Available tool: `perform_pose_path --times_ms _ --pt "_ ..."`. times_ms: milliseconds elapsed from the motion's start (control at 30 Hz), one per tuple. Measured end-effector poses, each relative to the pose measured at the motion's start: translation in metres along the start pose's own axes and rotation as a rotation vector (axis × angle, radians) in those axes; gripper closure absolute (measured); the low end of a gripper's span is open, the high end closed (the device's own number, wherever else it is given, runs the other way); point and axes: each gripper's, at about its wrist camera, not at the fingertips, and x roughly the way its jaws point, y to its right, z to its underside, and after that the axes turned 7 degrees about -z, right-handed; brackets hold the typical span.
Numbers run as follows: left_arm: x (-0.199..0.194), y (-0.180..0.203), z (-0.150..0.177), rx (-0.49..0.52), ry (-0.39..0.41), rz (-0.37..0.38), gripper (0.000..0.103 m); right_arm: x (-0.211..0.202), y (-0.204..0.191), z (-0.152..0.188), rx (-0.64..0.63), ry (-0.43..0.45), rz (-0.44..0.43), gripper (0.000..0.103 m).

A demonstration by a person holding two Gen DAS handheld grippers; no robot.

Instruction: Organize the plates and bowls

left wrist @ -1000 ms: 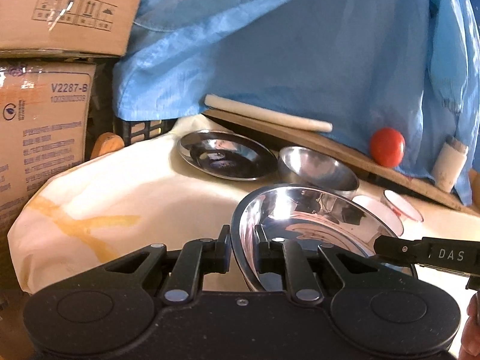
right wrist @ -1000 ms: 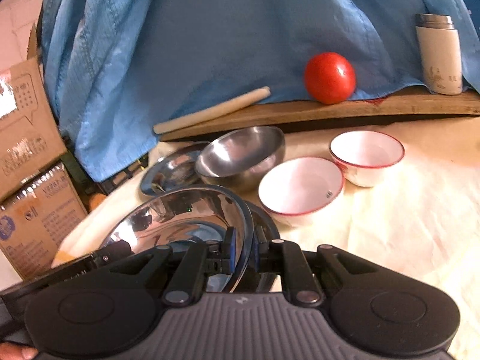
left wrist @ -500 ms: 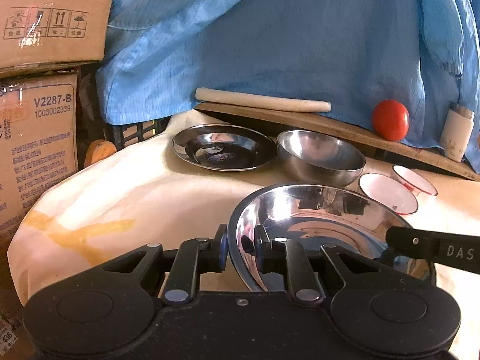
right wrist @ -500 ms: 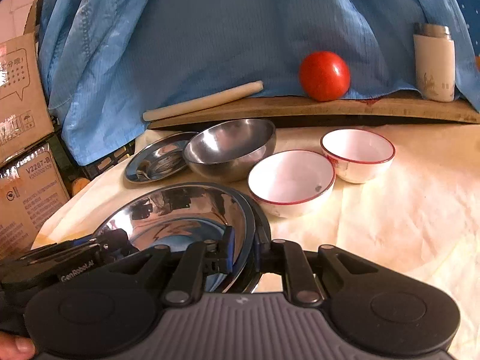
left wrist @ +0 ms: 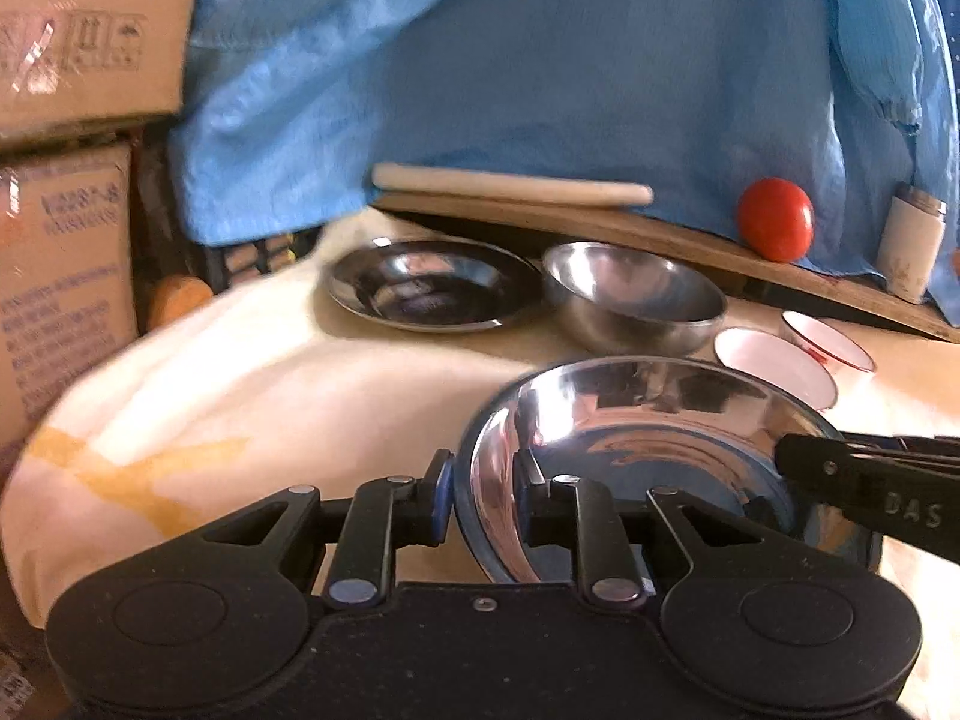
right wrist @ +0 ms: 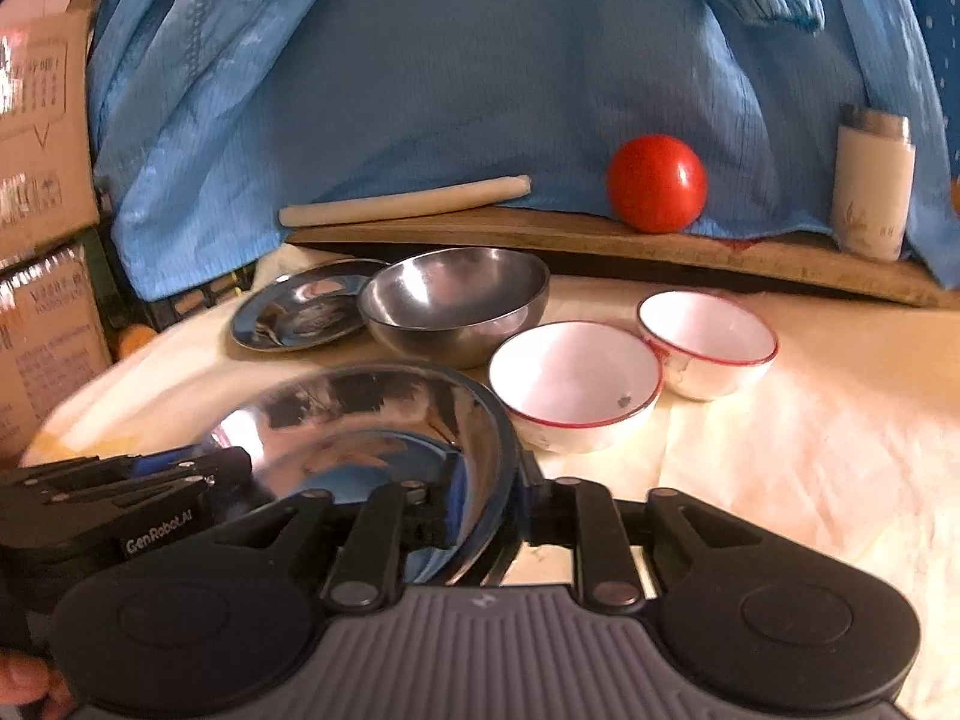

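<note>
Left gripper (left wrist: 480,495) and right gripper (right wrist: 513,501) each pinch the steel plate's (right wrist: 384,420) rim from opposite sides; it seems lifted off the cloth (right wrist: 780,450).

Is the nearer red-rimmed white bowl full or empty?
Empty. The right wrist view looks into the nearer red-rimmed white bowl: bare white interior with one small dark speck, nothing inside.

Both low, close, sharing steel plate (left wrist: 648,450).

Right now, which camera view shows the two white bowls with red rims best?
The right wrist view: both white bowls show whole, their insides open to the camera. In the left wrist view they sit at the right edge, and the held steel plate hides part of the nearer one.
</note>
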Motion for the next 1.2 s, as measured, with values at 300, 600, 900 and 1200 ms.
perform_pose_path --times_ms 300,600,900,1200 --pt "0.001 -0.006 -0.002 -0.024 -0.004 -0.008 0.071 0.003 0.005 0.003 0.003 -0.012 -0.003 0.072" --pt "0.000 -0.023 -0.008 -0.082 0.013 -0.036 0.029 0.001 0.005 0.002 0.005 -0.001 -0.002 0.040" --pt "0.011 -0.055 -0.025 -0.192 0.037 -0.085 0.001 -0.004 0.004 -0.010 -0.012 0.059 -0.010 0.007" --pt "0.040 -0.093 -0.047 -0.408 0.004 -0.114 0.001 0.015 -0.001 -0.049 -0.104 0.096 -0.112 0.004"
